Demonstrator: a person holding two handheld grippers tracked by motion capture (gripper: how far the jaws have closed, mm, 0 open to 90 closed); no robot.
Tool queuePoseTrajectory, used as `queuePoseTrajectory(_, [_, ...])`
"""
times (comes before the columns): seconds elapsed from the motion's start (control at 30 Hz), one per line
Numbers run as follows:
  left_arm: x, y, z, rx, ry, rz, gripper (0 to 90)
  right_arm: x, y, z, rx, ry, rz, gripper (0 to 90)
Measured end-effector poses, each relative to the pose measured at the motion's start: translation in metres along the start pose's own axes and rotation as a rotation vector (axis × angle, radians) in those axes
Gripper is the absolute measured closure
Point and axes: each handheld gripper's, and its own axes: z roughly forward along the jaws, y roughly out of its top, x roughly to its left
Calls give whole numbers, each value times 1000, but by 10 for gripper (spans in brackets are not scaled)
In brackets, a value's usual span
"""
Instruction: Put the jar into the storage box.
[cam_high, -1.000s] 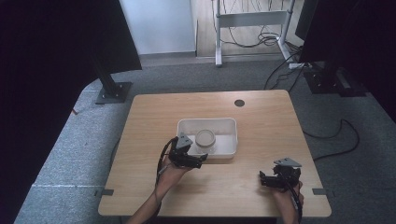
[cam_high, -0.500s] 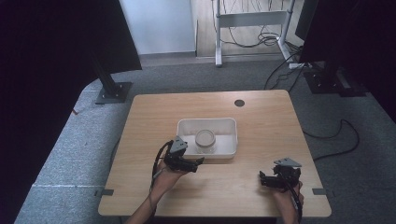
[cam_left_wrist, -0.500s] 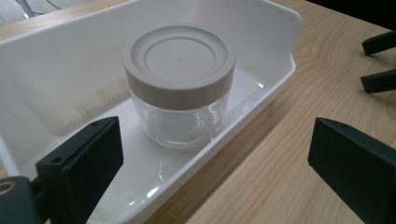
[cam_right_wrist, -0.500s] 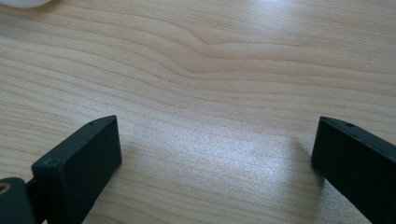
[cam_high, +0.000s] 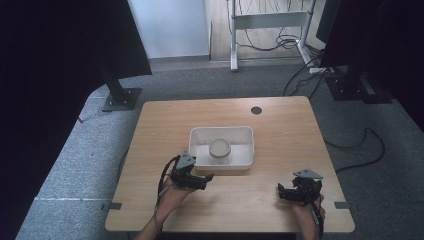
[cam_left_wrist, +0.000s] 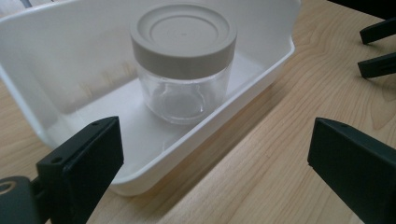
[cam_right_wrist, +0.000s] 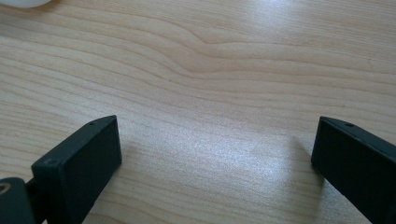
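Standing upright in a white tray (cam_high: 246, 150) at mid-counter: one lidded glass jar (cam_left_wrist: 183, 60). Left gripper (cam_high: 204, 179) faces it from just outside the near wall, fingers released, likely lined up for a grasp. Right gripper (cam_high: 280, 192) parked well apart, fingers spread over bare counter (cam_right_wrist: 210, 70).

Clear jar (cam_left_wrist: 180, 93) with beige lid (cam_left_wrist: 183, 35), white tray (cam_left_wrist: 56, 70), wood-grain table (cam_right_wrist: 233, 70).

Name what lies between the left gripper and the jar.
The near wall of the white tray separates the left gripper from the jar, seen in the left gripper view.
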Motion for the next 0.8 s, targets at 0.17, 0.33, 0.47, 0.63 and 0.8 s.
queuePoseTrajectory(0.17, [0,-5,-4,0,3,1,33,0,0,0,0,0,0,11])
queuePoseTrajectory(0.33, [0,-10,-8,2,5,6,33,0,0,0,0,0,0,11])
queuePoseTrajectory(0.47, [-1,-13,-11,5,8,11,34,0,0,0,0,0,0,11])
queuePoseTrajectory(0.63, [-1,-17,-15,1,9,6,34,0,0,0,0,0,0,11])
queuePoseTrajectory(0.8, [-1,-22,-20,-2,4,3,34,0,0,0,0,0,0,11])
